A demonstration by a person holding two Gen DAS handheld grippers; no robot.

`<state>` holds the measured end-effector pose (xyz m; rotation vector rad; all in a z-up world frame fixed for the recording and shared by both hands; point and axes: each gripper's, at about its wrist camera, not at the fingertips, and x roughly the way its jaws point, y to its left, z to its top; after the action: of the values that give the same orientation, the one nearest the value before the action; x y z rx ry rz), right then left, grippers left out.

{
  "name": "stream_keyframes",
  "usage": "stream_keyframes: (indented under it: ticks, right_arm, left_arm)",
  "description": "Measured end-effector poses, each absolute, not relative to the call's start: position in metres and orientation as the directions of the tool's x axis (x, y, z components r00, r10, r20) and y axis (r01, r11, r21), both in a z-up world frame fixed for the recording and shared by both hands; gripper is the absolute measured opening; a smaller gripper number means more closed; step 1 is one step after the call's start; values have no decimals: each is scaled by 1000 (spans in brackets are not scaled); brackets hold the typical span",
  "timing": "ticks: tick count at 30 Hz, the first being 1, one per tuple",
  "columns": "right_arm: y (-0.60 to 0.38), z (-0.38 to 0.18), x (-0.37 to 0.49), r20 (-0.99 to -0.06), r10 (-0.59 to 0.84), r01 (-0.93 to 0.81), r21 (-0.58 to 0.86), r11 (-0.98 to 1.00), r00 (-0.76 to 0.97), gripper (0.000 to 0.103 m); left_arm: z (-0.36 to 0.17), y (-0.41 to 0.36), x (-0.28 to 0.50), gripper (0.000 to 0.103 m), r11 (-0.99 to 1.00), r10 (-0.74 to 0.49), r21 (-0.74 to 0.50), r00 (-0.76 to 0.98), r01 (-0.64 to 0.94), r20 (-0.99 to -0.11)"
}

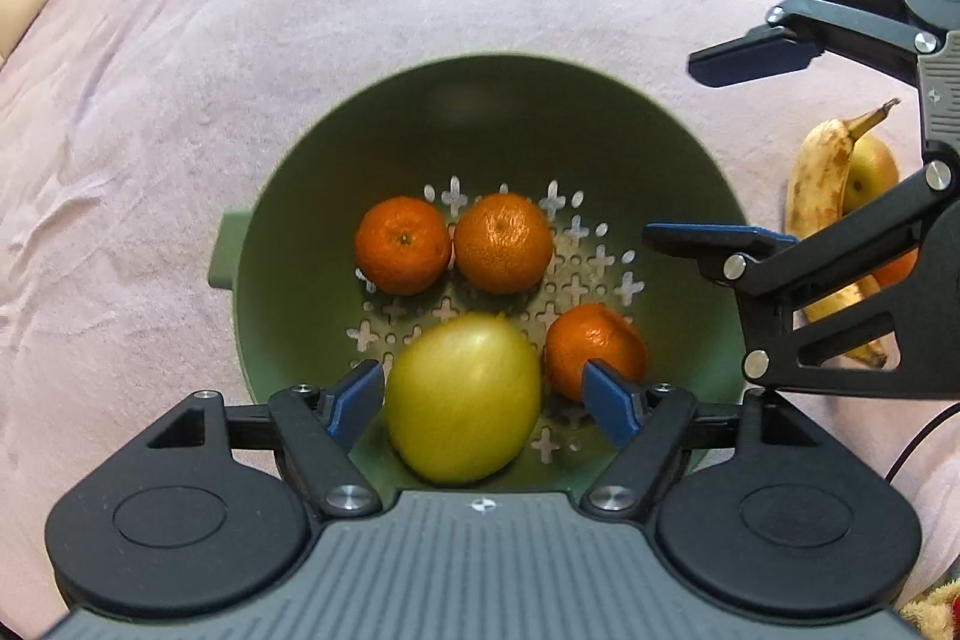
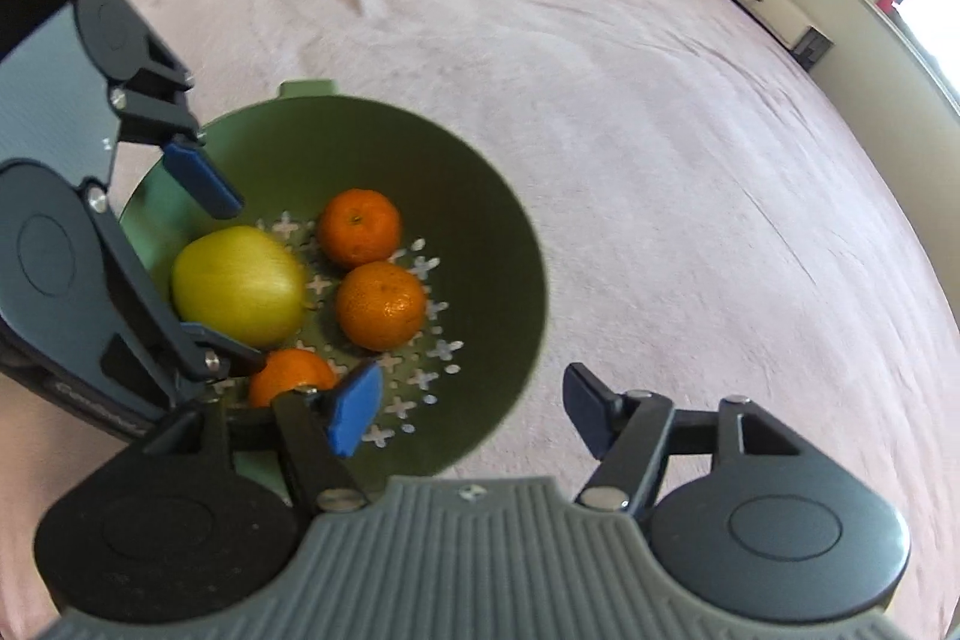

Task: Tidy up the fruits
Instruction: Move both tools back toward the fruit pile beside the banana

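Left gripper (image 1: 483, 400) spread wide around the yellow fruit (image 1: 462, 397) in the colander (image 1: 282, 244), pads clear (released, apparently). It is best lifted straight up. Right gripper (image 2: 474, 409) open, empty.

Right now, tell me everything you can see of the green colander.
The green colander is a round, deep bowl, apparently matte plastic, with a small tab handle on its rim and cross-shaped and round holes in its base. It sits upright on the pink blanket. Inside lie three mandarins and a yellow-green fruit, which lies between the open left gripper fingers. The open right gripper hovers over its rim.
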<state>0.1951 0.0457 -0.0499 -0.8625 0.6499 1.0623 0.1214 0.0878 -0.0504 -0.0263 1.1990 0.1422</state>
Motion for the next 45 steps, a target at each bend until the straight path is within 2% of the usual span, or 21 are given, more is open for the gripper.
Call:
stream_keyframes:
  ticks: [4, 8, 14, 22, 31, 36, 42, 45]
  right_arm:
    - [32, -42, 198, -784, 475, -909, -272, 317, 400, 73]
    - [15, -37, 194, -760, 471, -873, -259, 412, 448, 81]
    - [-12, -32, 176, -724, 471, -814, -218, 538, 505, 81]
    - [-58, -16, 145, -671, 447, -679, -116, 725, 592, 82]
    - [-109, -22, 120, -668, 302, -462, -71, 884, 680, 82]
    - [-134, -33, 115, -686, 222, -365, -68, 929, 693, 82]
    - [-148, -44, 111, -689, 193, -325, -66, 943, 699, 81]
    - [-154, -51, 112, -710, 205, -333, -44, 942, 673, 75]
  left_arm:
    - [-32, 86, 115, 89, 988, 116, 63, 407, -141, -906]
    - [-17, 86, 107, 89, 984, 110, 32, 465, -174, -879]
    - [-2, 88, 98, 89, 976, 47, -74, 532, -204, -845]
    - [10, 59, 87, 89, 986, 34, -72, 604, -150, -796]
    - [13, 14, 76, 87, 997, -39, -70, 658, -21, -752]
    - [4, 2, 73, 81, 991, -105, -131, 644, 7, -758]
    - [-8, -12, 69, 72, 984, -157, -174, 626, 35, -764]
    - [-14, -20, 69, 67, 983, -169, -176, 619, 50, -767]
